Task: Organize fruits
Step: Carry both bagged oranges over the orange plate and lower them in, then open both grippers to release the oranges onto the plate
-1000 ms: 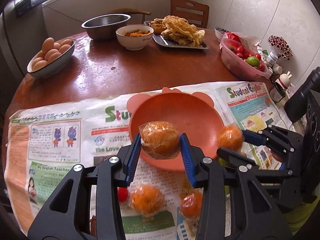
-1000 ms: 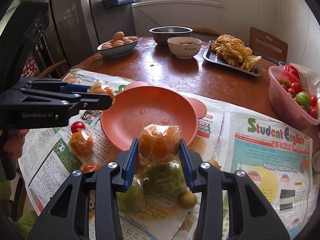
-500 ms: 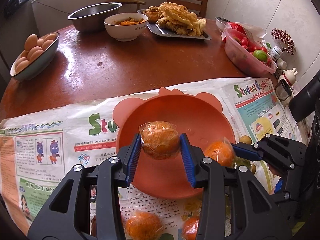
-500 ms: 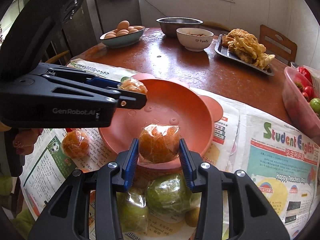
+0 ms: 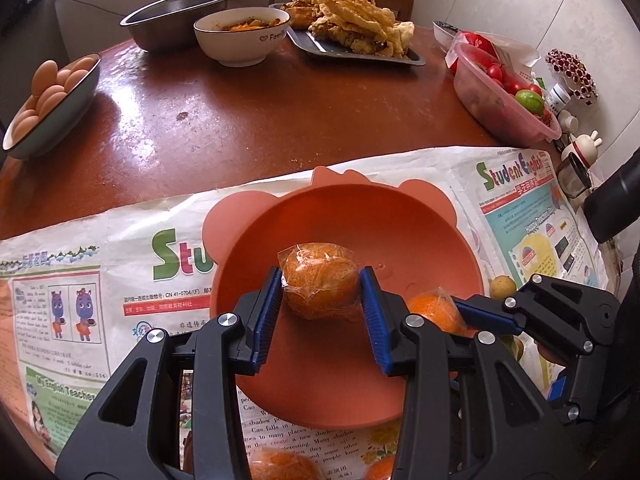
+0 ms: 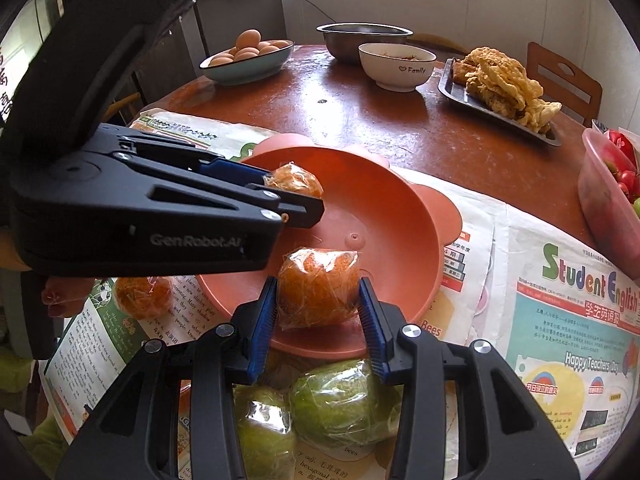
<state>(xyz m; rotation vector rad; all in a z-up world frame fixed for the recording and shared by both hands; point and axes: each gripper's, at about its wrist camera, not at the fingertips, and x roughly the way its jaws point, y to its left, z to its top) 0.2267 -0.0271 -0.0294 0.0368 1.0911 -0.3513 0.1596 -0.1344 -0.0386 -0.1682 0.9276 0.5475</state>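
Note:
An orange bear-eared plastic bowl [image 5: 420, 240] [image 6: 392, 208] sits on newspaper. My left gripper [image 5: 320, 300] is shut on a plastic-wrapped orange [image 5: 320, 280] and holds it over the bowl; it also shows in the right wrist view [image 6: 294, 180]. My right gripper [image 6: 318, 312] is shut on a second wrapped orange [image 6: 318, 284] over the bowl's near rim; that orange shows in the left wrist view [image 5: 434, 312]. More wrapped oranges [image 6: 142, 296] [image 5: 280, 466] and two wrapped green fruits [image 6: 340, 400] [image 6: 264, 432] lie on the paper.
On the round wooden table [image 5: 260, 120] behind the bowl stand a dish of eggs [image 5: 48, 100], a steel bowl [image 5: 176, 20], a white bowl [image 5: 244, 40], a tray of fried food [image 5: 352, 28] and a pink tub of tomatoes [image 5: 500, 92]. A small yellow fruit [image 5: 500, 286] lies at right.
Both grippers have moved forward with their oranges, from in front of the bowl to over it. The loose fruits have slid toward the bottom of both views.

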